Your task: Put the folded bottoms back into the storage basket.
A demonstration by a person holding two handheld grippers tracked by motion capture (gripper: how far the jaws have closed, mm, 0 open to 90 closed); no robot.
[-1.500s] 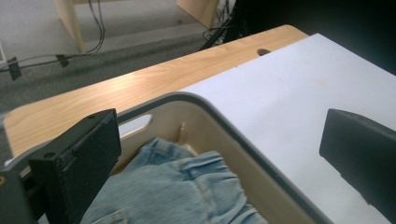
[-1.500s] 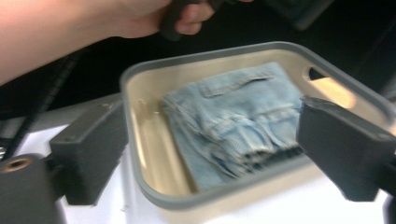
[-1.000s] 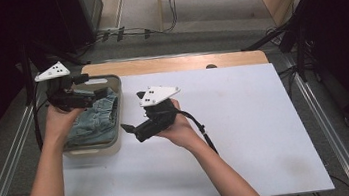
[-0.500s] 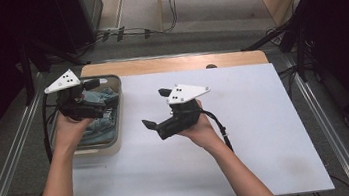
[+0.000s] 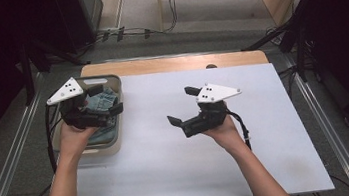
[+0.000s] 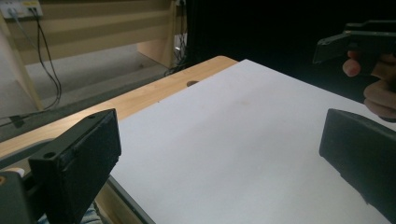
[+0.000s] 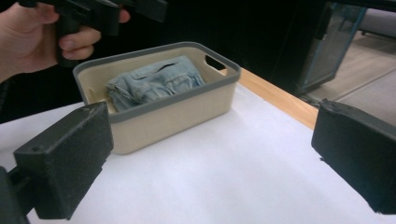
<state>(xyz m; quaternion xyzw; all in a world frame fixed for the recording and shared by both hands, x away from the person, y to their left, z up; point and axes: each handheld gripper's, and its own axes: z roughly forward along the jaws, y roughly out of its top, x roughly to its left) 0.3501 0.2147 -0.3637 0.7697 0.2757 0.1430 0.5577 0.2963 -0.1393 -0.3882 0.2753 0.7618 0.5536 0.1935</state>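
Above the table (image 5: 171,169), both hand-held grippers, left (image 5: 105,100) and right (image 5: 183,106), gape empty; folded jeans (image 7: 154,81) lie in the basket (image 7: 187,112).

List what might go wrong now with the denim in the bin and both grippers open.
The folded denim rises about level with the bin rim, so it might spill over if nudged. The left gripper hangs open right above it and could snag the cloth. The bin sits at the white table edge, so a bump could push it off.
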